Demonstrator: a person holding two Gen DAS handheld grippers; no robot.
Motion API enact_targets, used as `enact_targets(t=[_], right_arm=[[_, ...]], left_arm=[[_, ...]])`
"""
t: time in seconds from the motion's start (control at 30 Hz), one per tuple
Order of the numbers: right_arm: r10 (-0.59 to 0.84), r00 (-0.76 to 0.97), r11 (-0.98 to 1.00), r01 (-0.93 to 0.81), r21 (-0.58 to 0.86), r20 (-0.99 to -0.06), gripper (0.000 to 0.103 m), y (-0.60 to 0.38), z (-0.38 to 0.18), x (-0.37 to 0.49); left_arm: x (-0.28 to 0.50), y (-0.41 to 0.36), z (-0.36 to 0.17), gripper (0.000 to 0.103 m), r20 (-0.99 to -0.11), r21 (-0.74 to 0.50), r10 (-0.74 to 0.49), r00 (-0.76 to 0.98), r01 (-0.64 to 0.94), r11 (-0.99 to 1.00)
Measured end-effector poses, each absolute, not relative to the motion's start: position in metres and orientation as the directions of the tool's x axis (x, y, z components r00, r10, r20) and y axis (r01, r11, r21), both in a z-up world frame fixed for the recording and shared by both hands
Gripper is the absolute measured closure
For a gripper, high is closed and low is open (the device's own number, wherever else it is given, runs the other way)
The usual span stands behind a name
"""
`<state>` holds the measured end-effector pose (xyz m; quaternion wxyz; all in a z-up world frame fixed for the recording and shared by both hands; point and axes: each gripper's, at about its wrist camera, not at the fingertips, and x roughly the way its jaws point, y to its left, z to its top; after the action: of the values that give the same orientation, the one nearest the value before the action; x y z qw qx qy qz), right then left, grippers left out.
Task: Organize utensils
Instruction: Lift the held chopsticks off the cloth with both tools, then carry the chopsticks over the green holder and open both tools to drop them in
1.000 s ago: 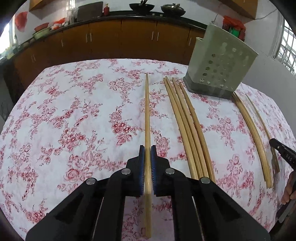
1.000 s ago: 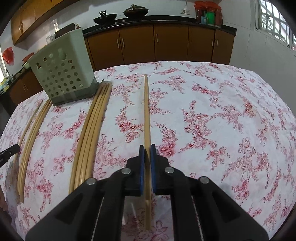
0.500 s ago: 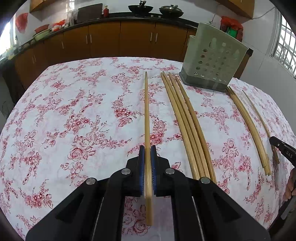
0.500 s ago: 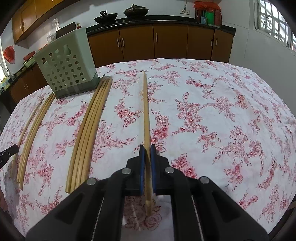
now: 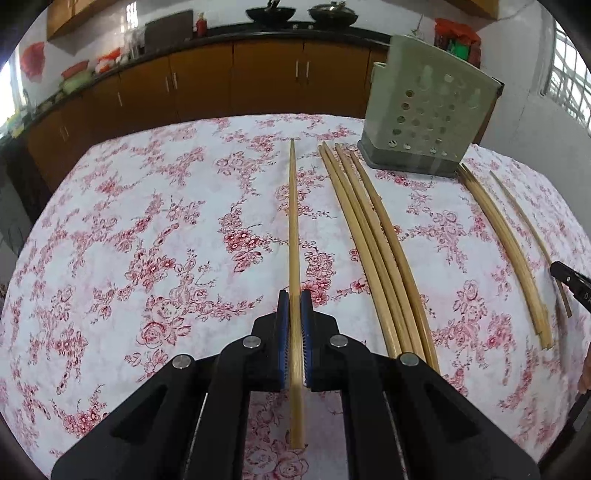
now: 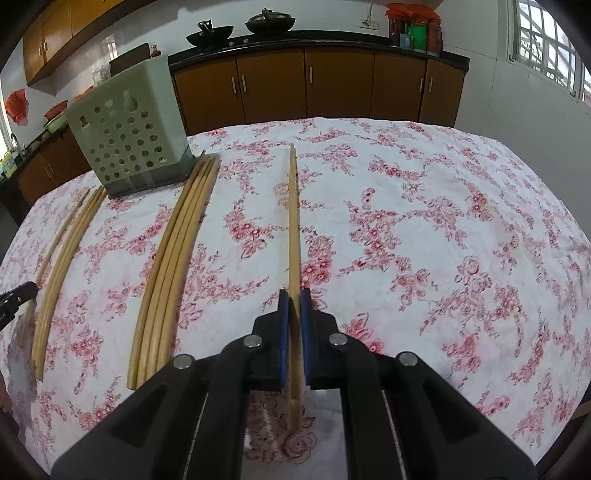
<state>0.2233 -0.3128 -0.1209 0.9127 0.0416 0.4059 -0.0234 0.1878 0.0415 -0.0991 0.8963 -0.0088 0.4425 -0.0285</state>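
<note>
1. A green perforated utensil holder (image 5: 428, 122) stands upright on the table (image 5: 147, 229), which wears a white cloth printed with red flowers. Brown cabinets (image 5: 266, 85) line the far wall, with two dark woks (image 6: 240, 27) on their counter.
2. A bundle of four chopsticks (image 5: 380, 251) lies flat between the two grippers, its far tips near the holder's base. In the left view a second bundle (image 5: 506, 251) lies further right, with one lone stick just beside it.
3. The left gripper (image 5: 295, 295) has its blue-padded fingers (image 5: 283, 332) closed on a single chopstick (image 5: 293, 221), which runs straight forward between the pads, its butt end sticking out behind them.
4. The right gripper (image 6: 294, 293) likewise has its fingers (image 6: 305, 332) clamped on a held stick (image 6: 293, 214); near the butt it looks like two thin sticks pressed together, though I cannot tell for certain.
5. The chopsticks are pale bamboo, long, smooth and tapering to the far end. The holder is plastic, four-sided, pierced with round holes, on a darker grey base.
6. A dark tip of the other tool (image 5: 570, 282) shows at the left view's right edge.
</note>
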Motion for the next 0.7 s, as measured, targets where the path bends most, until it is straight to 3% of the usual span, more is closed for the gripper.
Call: enact_targets(t=[0.47, 0.7], right_arm=[[-0.003, 0.858, 0.991, 0.071, 0.113, -0.514, 0.095, -0.325, -0.018, 0.193], [0.006, 0.901, 0.993, 0.045, 0.108, -0.434, 0.095, -0.318, 0.014, 0.201]], left_arm=[[0.179, 0.073, 0.007, 0.096, -0.597, -0.162, -0.103, 0.795, 0.005, 0.987], [0.191, 0.079, 0.033, 0.096, -0.555, -0.158, -0.079, 0.828, -0.012, 0.987]])
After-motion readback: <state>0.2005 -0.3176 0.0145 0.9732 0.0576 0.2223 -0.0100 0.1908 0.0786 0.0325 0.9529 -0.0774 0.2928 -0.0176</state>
